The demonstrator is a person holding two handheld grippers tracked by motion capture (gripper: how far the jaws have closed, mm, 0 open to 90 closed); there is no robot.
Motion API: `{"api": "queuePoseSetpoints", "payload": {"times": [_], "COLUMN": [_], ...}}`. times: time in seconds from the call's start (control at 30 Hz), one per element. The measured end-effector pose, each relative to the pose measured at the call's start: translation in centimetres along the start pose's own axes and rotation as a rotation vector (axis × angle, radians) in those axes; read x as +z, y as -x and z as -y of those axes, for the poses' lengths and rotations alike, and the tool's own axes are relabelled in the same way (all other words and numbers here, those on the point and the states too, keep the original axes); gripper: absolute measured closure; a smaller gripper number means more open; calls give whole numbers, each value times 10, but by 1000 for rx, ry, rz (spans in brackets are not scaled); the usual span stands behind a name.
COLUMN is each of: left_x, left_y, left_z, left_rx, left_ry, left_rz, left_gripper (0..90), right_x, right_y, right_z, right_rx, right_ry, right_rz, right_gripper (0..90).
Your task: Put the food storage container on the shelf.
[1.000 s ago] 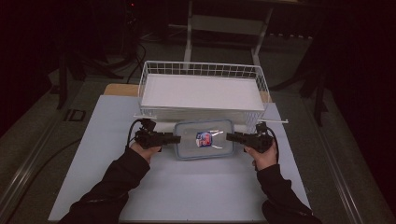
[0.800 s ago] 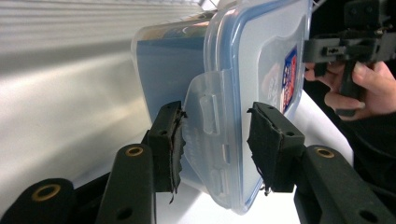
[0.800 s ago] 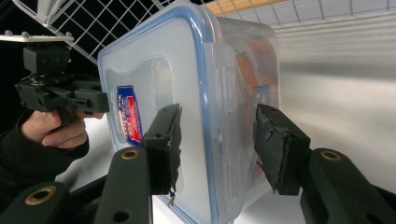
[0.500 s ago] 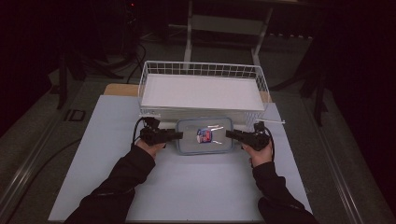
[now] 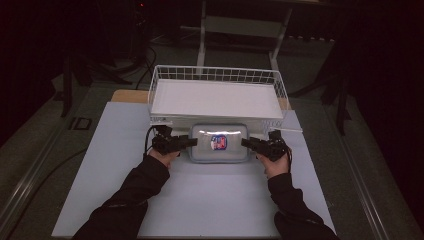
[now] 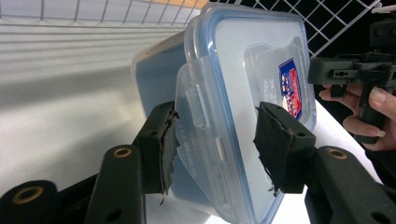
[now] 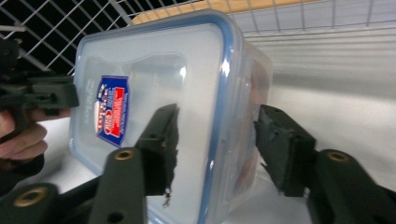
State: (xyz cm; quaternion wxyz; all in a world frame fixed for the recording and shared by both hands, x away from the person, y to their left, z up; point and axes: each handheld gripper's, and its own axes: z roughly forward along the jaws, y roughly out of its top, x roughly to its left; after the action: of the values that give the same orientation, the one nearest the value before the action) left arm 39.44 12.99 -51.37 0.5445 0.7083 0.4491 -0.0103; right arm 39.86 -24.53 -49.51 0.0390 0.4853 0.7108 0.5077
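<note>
Both grippers' fingers have just been opening around the lidded plastic container [image 5: 219, 142], which now sits lower on the desk [image 5: 200, 200] before the wire basket [image 5: 216, 75]. Left gripper [image 5: 191, 142] and right gripper [image 5: 246, 142] straddle its ends, pads apart; withdrawal remains.

place: test lab | signs: dark room, white tabletop [image 5: 200, 200] lit from above, metal stand [image 5: 240, 30] behind, cables [image 5: 30, 175] on the floor, wire basket [image 5: 215, 75]

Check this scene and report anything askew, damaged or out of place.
Nothing major. The lidded container lies flat on the table, square to the wire basket. The one oddity: the black pads on the left gripper look frayed and ragged at their edges; so do those on the right gripper.
</note>
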Motion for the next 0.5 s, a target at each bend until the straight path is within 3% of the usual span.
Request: {"api": "queuePoseSetpoints", "payload": {"times": [0.1, 0.2, 0.37, 0.5], "left_x": [2, 2, 3, 3], "left_y": [1, 4, 3, 8], "left_z": [0, -2, -6, -6], "left_rx": [12, 41, 81, 86], "left_ry": [15, 26, 29, 35], "left_rz": [-25, -77, -91, -138], "left_gripper": [451, 445, 429, 397], "right_x": [1, 2, 5, 6], "right_y": [-1, -5, -4, -7], "right_z": [1, 1, -2, -3], "right_rx": [6, -22, -25, -47], "right_ry": [14, 25, 32, 36], "right_rz": [20, 60, 85, 110], "right_gripper": [444, 431, 414, 400]}}
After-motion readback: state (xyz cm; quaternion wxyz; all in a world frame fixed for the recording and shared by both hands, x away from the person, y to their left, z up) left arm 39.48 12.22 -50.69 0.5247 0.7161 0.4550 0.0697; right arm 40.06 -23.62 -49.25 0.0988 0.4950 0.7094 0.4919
